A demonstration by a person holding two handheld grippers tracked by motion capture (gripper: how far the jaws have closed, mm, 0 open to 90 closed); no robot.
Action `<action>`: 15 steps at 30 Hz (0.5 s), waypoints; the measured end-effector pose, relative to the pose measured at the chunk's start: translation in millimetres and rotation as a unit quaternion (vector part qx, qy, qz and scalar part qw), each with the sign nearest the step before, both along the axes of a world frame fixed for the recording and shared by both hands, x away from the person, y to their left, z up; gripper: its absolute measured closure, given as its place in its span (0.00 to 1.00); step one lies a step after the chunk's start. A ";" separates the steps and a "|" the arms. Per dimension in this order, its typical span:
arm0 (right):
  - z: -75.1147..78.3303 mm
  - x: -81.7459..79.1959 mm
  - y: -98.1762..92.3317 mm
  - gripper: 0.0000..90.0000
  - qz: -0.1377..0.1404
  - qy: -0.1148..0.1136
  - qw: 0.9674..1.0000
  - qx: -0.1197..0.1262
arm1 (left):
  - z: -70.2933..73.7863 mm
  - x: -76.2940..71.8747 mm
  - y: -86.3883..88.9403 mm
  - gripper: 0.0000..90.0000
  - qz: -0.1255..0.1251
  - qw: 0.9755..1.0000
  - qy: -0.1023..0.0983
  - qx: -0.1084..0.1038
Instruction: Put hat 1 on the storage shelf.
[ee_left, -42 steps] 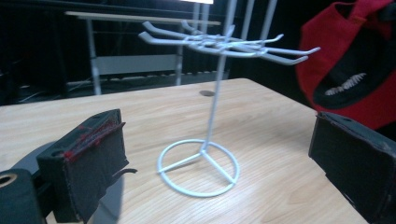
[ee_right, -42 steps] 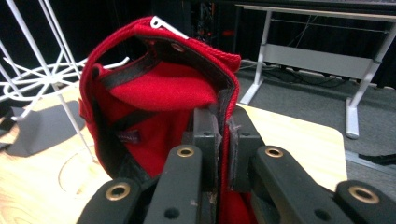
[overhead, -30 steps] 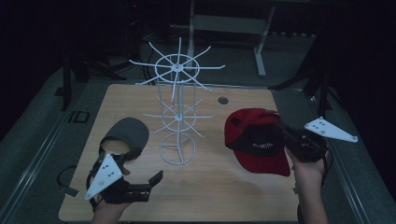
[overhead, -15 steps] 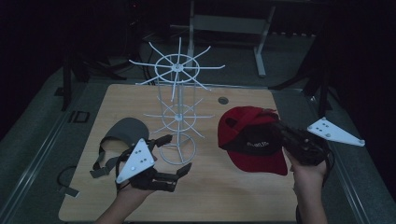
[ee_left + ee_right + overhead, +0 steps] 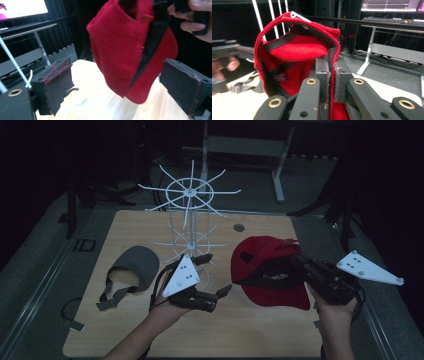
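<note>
Fabric of the red cap (image 5: 294, 57) is pinched by the right tongs (image 5: 331, 75); the left tongs (image 5: 214, 277), spread, and a grey visor (image 5: 136, 265) are seen from above.

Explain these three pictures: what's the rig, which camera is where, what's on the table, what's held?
No robot arm here: a person holds a two-jaw hand tool in each hand. The high view looks down on the wooden table. The other two views come from cameras riding on each tool, looking along its black jaws.

On the table stand a white wire rack and a grey visor.

The right gripper is shut on the rim of a red cap, holding it off the table. The left gripper is open, its jaws either side of the cap in its own view without touching it; they have just been closing a little.
</note>
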State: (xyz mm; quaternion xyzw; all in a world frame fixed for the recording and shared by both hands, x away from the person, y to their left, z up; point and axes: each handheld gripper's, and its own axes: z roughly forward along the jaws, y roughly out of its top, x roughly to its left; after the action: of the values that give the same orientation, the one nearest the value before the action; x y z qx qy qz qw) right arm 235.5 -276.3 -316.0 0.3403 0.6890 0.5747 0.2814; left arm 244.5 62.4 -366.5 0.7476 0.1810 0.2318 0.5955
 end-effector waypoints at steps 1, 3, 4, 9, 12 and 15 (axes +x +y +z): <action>0.2 -0.9 0.0 0.94 0.001 -0.001 1.000 -0.001 | 1.1 2.0 -1.9 0.12 -0.004 1.000 0.003 -0.003; 0.7 -2.8 0.2 0.94 0.003 -0.002 1.000 -0.002 | 2.5 5.4 -7.3 0.12 -0.012 1.000 0.006 -0.002; 0.9 -3.5 0.8 0.94 0.005 -0.002 1.000 -0.003 | 2.7 6.6 -10.4 0.12 -0.012 1.000 0.005 -0.002; 0.6 -5.2 4.2 0.94 0.014 -0.002 1.000 -0.007 | 3.8 12.3 -25.3 0.12 -0.022 1.000 0.007 -0.006; -0.6 -5.8 5.7 0.94 0.020 0.000 1.000 -0.004 | 5.8 14.7 -33.0 0.17 -0.015 1.000 -0.004 0.004; -1.6 -6.0 6.7 0.94 0.022 0.001 1.000 -0.004 | 8.8 19.7 -37.2 0.18 -0.008 1.000 0.001 0.009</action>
State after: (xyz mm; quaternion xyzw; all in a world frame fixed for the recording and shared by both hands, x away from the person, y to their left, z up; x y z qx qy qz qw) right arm 229.5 -269.6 -317.6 0.3245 0.6990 0.5774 0.2699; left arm 264.2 25.2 -357.7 0.7545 0.1739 0.2277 0.5904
